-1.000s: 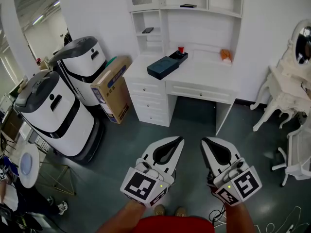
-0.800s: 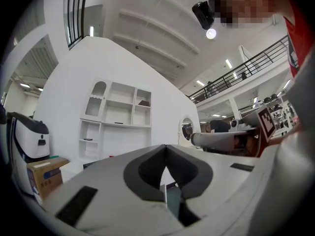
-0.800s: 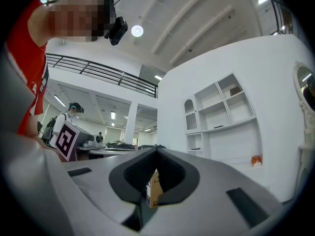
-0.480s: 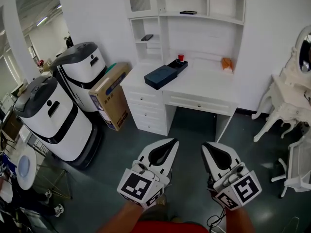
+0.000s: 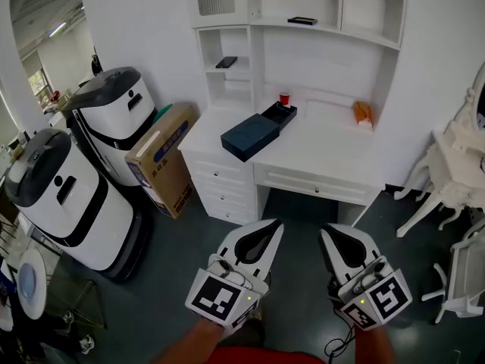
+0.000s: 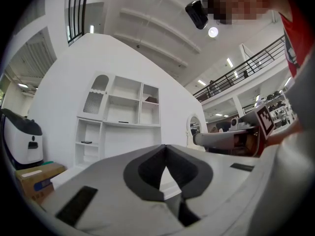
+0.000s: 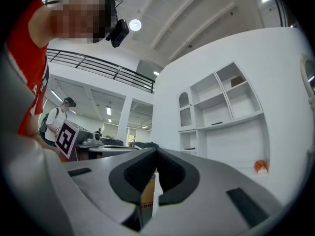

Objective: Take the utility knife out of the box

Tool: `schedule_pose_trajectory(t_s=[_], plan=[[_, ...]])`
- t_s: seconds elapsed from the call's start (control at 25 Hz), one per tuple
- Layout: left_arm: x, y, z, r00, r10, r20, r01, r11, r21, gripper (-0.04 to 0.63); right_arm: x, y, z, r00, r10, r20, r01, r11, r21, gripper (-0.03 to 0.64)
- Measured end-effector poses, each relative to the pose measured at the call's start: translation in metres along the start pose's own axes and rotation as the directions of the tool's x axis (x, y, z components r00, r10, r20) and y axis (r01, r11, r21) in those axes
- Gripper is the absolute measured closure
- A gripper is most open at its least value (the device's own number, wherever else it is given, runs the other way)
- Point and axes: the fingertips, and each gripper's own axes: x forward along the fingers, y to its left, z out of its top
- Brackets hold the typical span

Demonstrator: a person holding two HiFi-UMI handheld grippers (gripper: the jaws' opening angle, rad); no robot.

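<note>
Interior of dark box on desk was not visible. Open tray just behind it, toward desk back: contents too small to ID. Red item at desk back and orange item at desk's right end: type undeterminable. Chair right of desk was cut off by pic edge.

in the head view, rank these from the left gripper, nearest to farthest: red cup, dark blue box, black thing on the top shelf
From the left gripper:
1. dark blue box, front left of the desk.
2. red cup, back of the desk.
3. black thing, up on the top shelf.
</note>
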Motion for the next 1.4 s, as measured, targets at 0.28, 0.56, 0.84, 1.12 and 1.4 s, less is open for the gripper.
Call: schedule_pose_trajectory(t_s=[0.28,0.56,0.84,1.12,1.4], plan=[[0.057,0.088,-0.011,0.999,-0.03,-0.021,0.03,0.999,-0.022,0.572,0.092,-0.053,-0.012,1.0,-0.03,-0.003,0.03,1.0,-0.005,0.62],[0.102,0.152,-0.03,0.999,-0.021,-0.046,0.02,0.999,-0.039,0.572,0.147,-0.104,-0.032,0.998,-0.047,-0.042,0.047,0.999,-0.014,0.619],[0.165,0.205,-0.045,0.998,0.023,-0.058,-0.025,0.999,-0.027,0.572,0.205,-0.171,-0.041,1.0,-0.002,-0.031,0.001,1.0,-0.03,0.618],[0.249,0.26,-0.056,0.994,0.077,-0.077,-0.075,0.997,0.024,0.572,0.258,-0.243,-0.047,0.998,0.06,-0.02,-0.061,0.997,-0.041,0.62],[0.324,0.297,-0.072,0.983,0.118,-0.143,-0.115,0.993,0.032,0.572,0.29,-0.313,-0.051,0.996,0.092,-0.021,-0.092,0.995,-0.03,0.62]])
